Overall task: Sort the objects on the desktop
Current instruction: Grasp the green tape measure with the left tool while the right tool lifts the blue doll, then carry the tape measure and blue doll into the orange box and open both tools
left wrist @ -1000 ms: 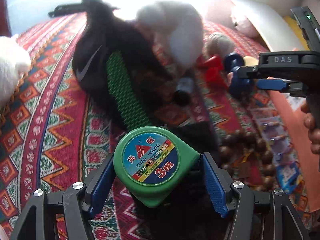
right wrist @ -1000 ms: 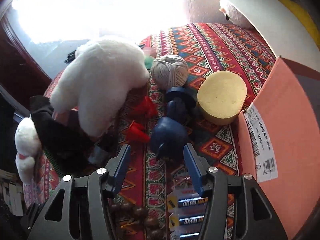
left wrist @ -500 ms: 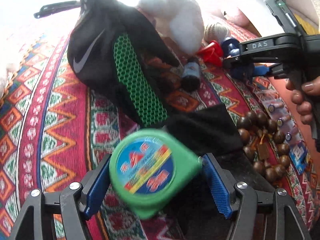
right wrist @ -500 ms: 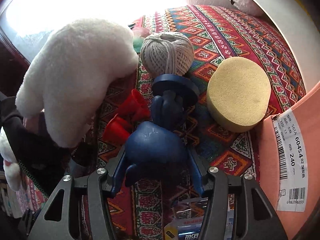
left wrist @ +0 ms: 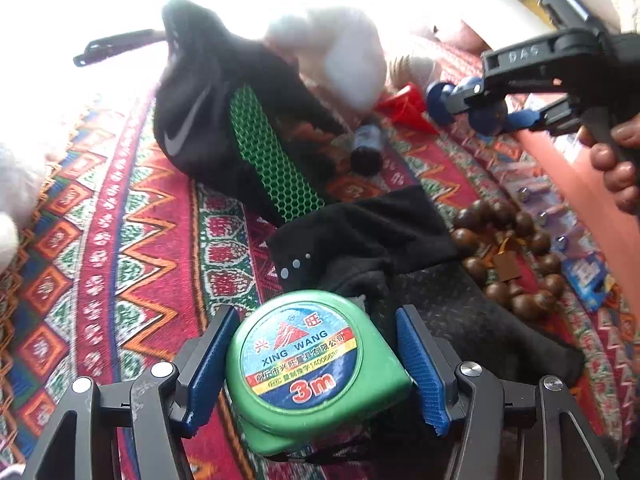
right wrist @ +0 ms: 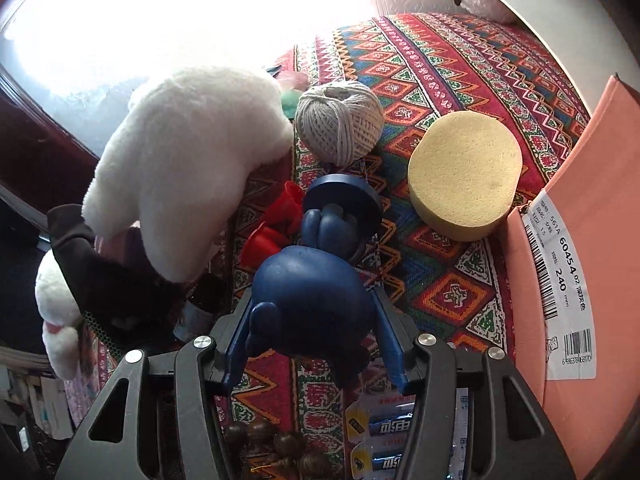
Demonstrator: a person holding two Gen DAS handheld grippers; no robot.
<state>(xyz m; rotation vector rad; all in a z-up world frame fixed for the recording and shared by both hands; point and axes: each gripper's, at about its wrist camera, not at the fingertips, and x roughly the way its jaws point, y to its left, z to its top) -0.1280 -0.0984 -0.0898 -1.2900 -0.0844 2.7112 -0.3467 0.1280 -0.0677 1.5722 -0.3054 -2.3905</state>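
Left wrist view looks low and close across the patterned cloth (left wrist: 132, 216) toward a washed-out window, probably. Right wrist view looks steeply down. Both share the wooden beads (left wrist: 516, 248).

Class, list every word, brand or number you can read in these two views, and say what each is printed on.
"XING WANG", "3m": green tape measure; its Chinese line is too small.
"DAS": right hand-held gripper.
"60454", "240 mm": white label on the pink box.
Battery pack print: unreadable.

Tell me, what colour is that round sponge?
Pale yellow; the sponge shows best in the right wrist view.
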